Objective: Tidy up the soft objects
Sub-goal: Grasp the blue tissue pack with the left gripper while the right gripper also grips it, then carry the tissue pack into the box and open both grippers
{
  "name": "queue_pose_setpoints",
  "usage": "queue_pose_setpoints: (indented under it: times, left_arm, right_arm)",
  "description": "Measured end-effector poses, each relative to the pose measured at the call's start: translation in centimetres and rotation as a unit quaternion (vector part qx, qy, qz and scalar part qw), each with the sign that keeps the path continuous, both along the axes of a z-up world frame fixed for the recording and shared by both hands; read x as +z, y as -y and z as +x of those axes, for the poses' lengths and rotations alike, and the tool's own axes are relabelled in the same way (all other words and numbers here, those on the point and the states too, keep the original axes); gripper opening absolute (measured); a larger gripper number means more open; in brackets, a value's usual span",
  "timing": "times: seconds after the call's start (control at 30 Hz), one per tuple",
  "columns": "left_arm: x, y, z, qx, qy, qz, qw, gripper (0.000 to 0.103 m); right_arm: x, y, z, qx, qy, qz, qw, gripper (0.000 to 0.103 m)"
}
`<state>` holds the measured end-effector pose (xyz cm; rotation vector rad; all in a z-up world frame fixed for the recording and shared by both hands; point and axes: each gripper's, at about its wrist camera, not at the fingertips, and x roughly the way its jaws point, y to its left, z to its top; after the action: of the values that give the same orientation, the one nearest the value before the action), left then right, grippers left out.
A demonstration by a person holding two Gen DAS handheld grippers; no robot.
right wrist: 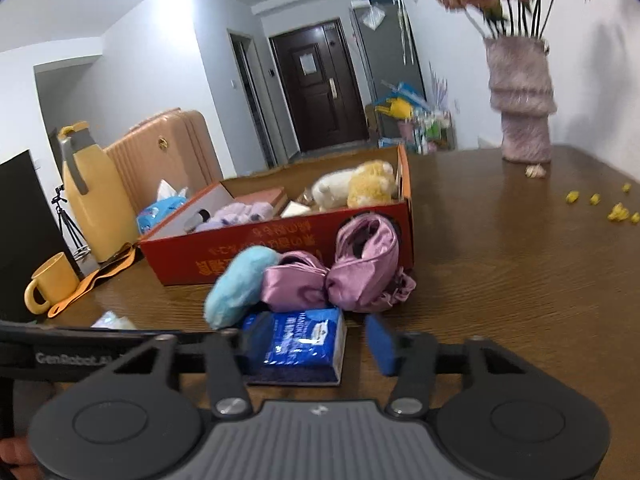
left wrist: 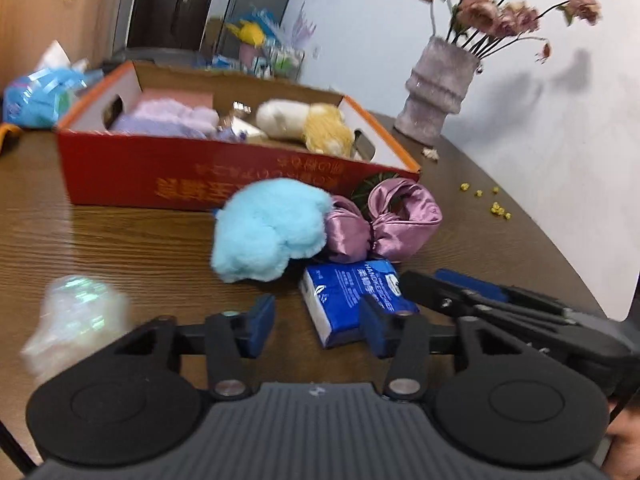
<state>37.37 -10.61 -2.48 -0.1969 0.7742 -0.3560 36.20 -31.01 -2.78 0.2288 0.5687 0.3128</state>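
A red cardboard box (left wrist: 132, 168) (right wrist: 224, 256) sits on the wooden table and holds a lilac plush (left wrist: 168, 118), a white-and-yellow plush (left wrist: 308, 122) (right wrist: 356, 186) and a pink item. In front of it lie a light blue fluffy pad (left wrist: 268, 228) (right wrist: 240, 284), a pink satin bow (left wrist: 380, 220) (right wrist: 344, 272) and a blue tissue pack (left wrist: 348, 300) (right wrist: 296, 344). My left gripper (left wrist: 316, 324) is open and empty, just short of the tissue pack. My right gripper (right wrist: 316, 344) is open, with the tissue pack between its fingers; it also shows in the left wrist view (left wrist: 480, 296).
A fuzzy vase of dried flowers (left wrist: 438, 88) (right wrist: 522, 100) stands at the back right, with yellow crumbs (left wrist: 496, 208) (right wrist: 616, 212) near it. A crinkled clear wrapper (left wrist: 76, 316) lies at the left. A yellow mug (right wrist: 52, 284), a yellow jug (right wrist: 92, 200) and a blue tissue bag (left wrist: 36, 96) stand further left.
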Motion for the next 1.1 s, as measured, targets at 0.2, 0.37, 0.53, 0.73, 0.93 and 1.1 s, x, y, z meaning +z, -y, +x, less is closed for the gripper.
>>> queue_pose_setpoints:
  times: [0.2, 0.37, 0.53, 0.73, 0.93, 1.1]
  left_arm:
    - [-1.3, 0.0, 2.2, -0.014, -0.038, -0.043, 0.9982, 0.023]
    - [-0.9, -0.1, 1.5, -0.005, -0.038, -0.039, 0.9985, 0.020]
    - [0.5, -0.3, -1.5, -0.005, -0.022, -0.032, 0.9992, 0.020]
    - [3.3, -0.4, -6.5, -0.009, 0.014, -0.033, 0.9993, 0.020]
    - [5.7, -0.4, -10.9, -0.010, 0.054, -0.036, 0.9978, 0.020]
    - [7.2, -0.4, -12.2, -0.008, 0.077, -0.036, 0.9964, 0.020]
  right_arm:
    - [-2.0, 0.3, 2.2, 0.026, -0.039, 0.052, 0.998, 0.032]
    - [-1.8, 0.6, 1.8, 0.022, -0.039, 0.065, 0.997, 0.022]
    - [-0.5, 0.3, -1.1, 0.025, -0.026, 0.067, 0.997, 0.021]
    - [2.2, 0.2, -6.0, 0.029, 0.007, 0.066, 0.997, 0.021]
    - [4.8, 0.2, -10.2, 0.030, 0.046, 0.061, 0.997, 0.021]
    - [6.0, 0.3, -11.7, 0.032, 0.063, 0.063, 0.996, 0.021]
